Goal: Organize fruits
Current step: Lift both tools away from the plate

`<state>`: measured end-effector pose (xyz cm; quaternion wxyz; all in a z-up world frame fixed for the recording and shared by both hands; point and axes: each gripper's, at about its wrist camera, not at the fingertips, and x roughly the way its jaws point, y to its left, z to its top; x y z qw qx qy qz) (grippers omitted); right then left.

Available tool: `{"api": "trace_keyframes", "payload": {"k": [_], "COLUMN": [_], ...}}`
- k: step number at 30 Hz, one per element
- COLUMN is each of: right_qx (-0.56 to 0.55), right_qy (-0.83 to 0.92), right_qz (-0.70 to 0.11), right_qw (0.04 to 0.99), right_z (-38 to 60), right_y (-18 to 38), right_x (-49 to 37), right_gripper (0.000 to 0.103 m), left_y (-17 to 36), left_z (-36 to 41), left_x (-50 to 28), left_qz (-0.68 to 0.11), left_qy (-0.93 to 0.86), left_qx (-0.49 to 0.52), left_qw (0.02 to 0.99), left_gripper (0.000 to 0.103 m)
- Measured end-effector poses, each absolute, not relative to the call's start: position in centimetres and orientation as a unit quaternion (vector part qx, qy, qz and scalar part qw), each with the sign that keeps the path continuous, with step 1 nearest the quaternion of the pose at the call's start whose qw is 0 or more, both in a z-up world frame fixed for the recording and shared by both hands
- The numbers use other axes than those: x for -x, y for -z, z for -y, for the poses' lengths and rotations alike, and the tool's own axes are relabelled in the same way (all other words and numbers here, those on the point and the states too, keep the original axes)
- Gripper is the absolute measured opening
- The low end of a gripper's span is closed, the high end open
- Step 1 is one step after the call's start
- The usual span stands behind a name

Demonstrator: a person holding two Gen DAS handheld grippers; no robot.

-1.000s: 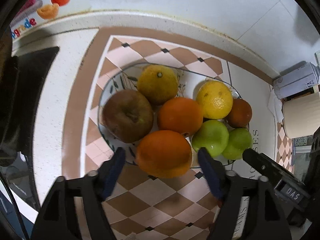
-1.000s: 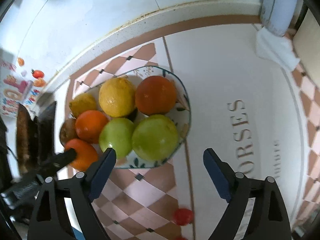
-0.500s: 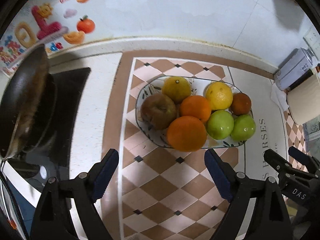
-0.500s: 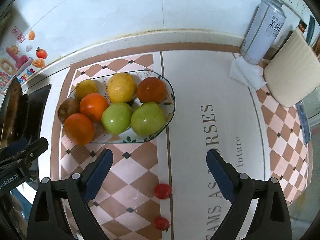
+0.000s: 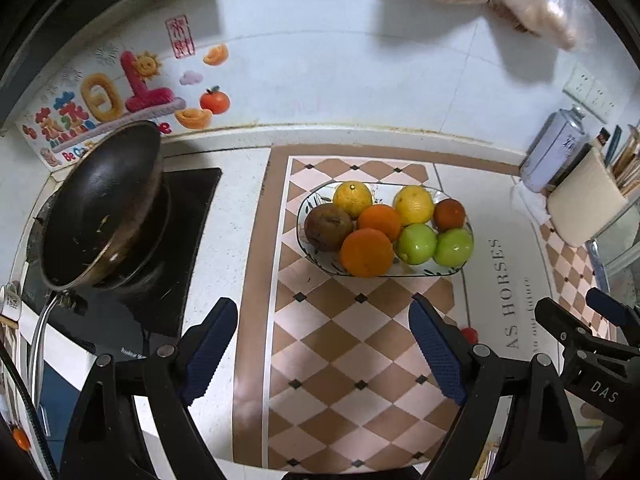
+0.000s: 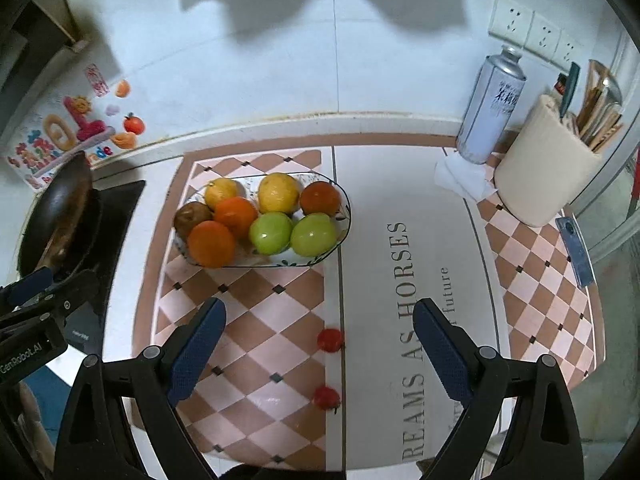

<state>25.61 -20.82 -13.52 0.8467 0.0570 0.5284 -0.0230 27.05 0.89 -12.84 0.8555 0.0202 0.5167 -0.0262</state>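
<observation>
An oval patterned plate (image 5: 460, 270) (image 6: 344, 208) on the checkered mat holds several fruits: oranges (image 5: 366, 252) (image 6: 211, 243), two green apples (image 5: 416, 243) (image 6: 271, 233), yellow citrus (image 5: 414, 204) (image 6: 279, 192) and a brown pear (image 5: 328, 226) (image 6: 191, 216). Two small red tomatoes (image 6: 330, 339) (image 6: 326, 397) lie on the mat in front of the plate; one shows in the left wrist view (image 5: 469, 334). My left gripper (image 5: 324, 344) is open and empty, well back from the plate. My right gripper (image 6: 320, 344) is open and empty, above the tomatoes.
A black wok (image 5: 100, 208) (image 6: 60, 208) sits on the stove at the left. A spray can (image 6: 494, 108) (image 5: 554, 152), a crumpled tissue (image 6: 460, 176) and a beige utensil holder (image 6: 548, 172) (image 5: 584, 200) stand at the back right. A tiled wall runs behind.
Both grippers have pulled back and up from the plate, leaving the front orange on it; the wok, the wall and the tomatoes have come into view.
</observation>
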Motion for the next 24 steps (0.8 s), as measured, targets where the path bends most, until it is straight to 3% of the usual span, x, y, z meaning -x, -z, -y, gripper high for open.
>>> {"api": "trace_keyframes", "payload": {"k": [14,24], "right_qx": [-0.047,-0.056], "right_qy": [0.015,0.019], "right_qz": [-0.463,-0.438], "right_qw": [0.885,0.897], "right_z": [19.5,19.0], "right_y": [5.2,2.8], "right_x": [-17.9,-14.6], "right_gripper": [0.097,0.099], "left_y": [7.4,5.2], "left_z": [-0.9,-1.1], "left_x": [-20.1,-17.1], "left_qz": [-0.468,-0.448], "left_qy": [0.043,0.053], "left_qx": [-0.023,-0.031], "left_qw": [0.883,0.892], "left_gripper": [0.088,0.088]}}
